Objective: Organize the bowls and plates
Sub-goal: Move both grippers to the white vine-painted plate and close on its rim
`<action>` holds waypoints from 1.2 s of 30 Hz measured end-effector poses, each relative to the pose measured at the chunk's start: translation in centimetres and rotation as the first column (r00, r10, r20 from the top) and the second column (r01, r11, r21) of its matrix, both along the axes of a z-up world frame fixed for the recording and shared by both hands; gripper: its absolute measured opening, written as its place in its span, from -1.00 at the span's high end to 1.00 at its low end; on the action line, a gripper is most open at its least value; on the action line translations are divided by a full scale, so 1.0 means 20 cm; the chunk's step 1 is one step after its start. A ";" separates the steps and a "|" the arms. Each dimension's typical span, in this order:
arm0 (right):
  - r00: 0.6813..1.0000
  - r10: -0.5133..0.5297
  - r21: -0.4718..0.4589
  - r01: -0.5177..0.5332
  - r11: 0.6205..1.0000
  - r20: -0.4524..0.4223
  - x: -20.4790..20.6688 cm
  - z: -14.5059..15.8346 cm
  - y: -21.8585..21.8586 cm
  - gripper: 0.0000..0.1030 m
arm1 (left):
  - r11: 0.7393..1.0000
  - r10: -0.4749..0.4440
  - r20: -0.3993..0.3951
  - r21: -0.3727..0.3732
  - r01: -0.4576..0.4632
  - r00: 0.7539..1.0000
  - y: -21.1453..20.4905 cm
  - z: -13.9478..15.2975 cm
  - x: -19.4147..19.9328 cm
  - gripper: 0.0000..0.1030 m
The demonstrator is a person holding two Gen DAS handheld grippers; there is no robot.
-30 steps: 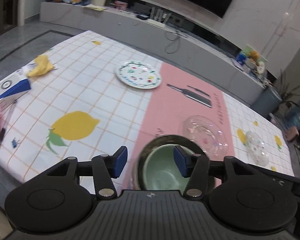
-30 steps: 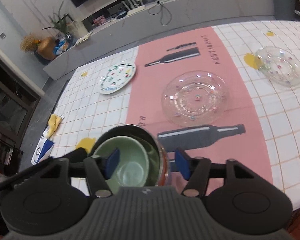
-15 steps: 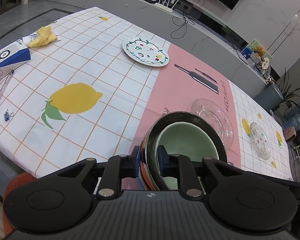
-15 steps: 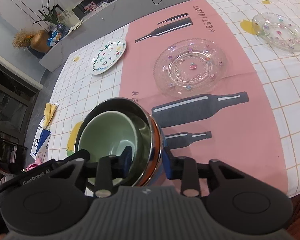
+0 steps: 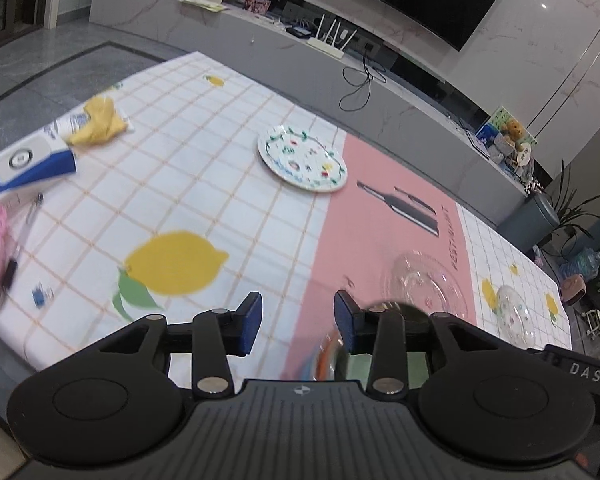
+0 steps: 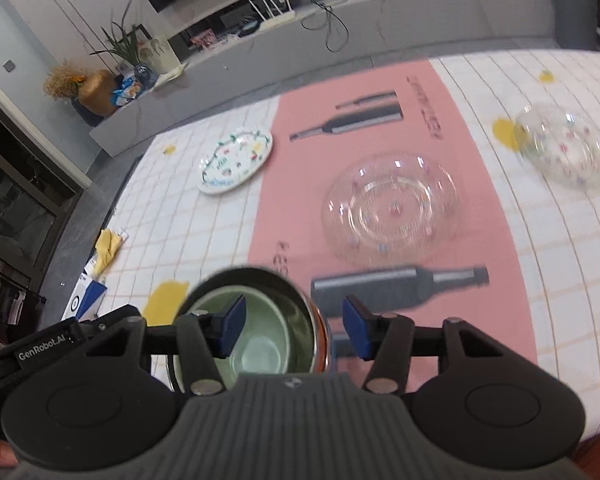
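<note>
Checked tablecloth (image 6: 188, 216) carrying the unsorted ware, in descending size: glass plate (image 6: 392, 210), painted plate (image 6: 236, 160) and small glass bowl (image 6: 566, 148), all well apart. Steel bowl (image 6: 296, 304) already nests the green bowl (image 6: 260, 340). Left gripper (image 5: 298, 322) and right gripper (image 6: 294, 328), jaws just reopened, grasp nothing. Box (image 5: 28, 164) and yellow cloth (image 5: 98, 122) lie clear.

Dim indoor light, cool cast, strong fisheye curvature, motion blur across both views.

The left tool (image 5: 298, 322), jaws just reopened, hovers empty; a blurred, probably metal bowl (image 5: 332, 354) sits beneath.
</note>
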State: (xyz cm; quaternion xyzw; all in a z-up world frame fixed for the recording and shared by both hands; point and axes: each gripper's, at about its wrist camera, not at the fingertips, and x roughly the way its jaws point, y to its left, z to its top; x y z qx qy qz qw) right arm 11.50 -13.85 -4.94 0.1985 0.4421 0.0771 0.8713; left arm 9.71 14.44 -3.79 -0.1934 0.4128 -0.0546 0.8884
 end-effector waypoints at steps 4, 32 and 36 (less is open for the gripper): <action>1.000 0.004 -0.009 -0.004 1.000 0.014 0.09 0.02 0.00 -0.01 | 1.000 -0.003 0.022 -0.018 0.004 1.000 0.07 0.01 0.08 0.13; 0.957 0.289 0.117 -0.289 0.950 0.017 1.30 -0.39 0.15 0.25 | 0.993 -0.094 0.049 -0.062 0.097 0.994 0.18 -0.34 1.06 0.04; 0.964 0.263 0.140 -0.264 0.954 0.023 1.43 -0.46 0.16 0.36 | 0.996 -0.045 0.052 -0.068 0.048 0.998 0.22 -0.40 1.18 0.37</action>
